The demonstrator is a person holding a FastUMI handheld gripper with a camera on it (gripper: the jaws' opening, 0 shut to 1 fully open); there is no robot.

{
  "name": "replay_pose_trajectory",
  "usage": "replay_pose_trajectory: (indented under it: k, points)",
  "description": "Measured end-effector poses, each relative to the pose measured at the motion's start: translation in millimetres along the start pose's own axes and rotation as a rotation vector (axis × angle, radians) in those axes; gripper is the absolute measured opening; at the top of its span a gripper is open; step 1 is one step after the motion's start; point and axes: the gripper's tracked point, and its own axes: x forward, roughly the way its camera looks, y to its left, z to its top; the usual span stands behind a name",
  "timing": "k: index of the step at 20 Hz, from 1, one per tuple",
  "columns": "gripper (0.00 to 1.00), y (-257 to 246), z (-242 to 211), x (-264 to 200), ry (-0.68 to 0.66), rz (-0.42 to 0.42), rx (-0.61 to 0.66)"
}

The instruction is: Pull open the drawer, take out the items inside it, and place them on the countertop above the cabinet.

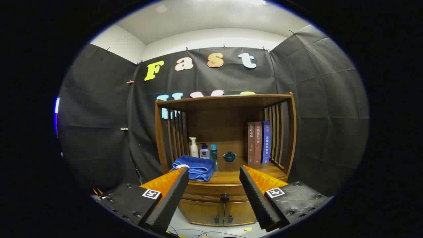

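Observation:
A wooden cabinet (228, 201) stands ahead of me against the black booth wall. Its drawer (214, 191) is closed, with a dark round knob (224, 197) in the middle of its front. My gripper (214, 174) is open, nothing between its fingers (170, 195). The knob lies beyond the fingertips, between them and a little lower. The countertop (231, 173) above the drawer carries a folded blue towel (195, 167) just past my left finger. What lies inside the drawer is hidden.
At the back of the countertop stand three bottles (203, 149), a small dark teal lidded bowl (229, 156) and three upright books (258, 142). A slatted wooden frame with a top shelf (224, 99) encloses the countertop. Two small doors (223, 213) sit under the drawer.

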Motion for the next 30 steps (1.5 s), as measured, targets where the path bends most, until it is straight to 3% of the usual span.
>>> replay_pose_trajectory:
  k: [30]
  points:
    - [0.99, -8.1, 4.8, 10.8, -0.004, -0.044, -0.017]
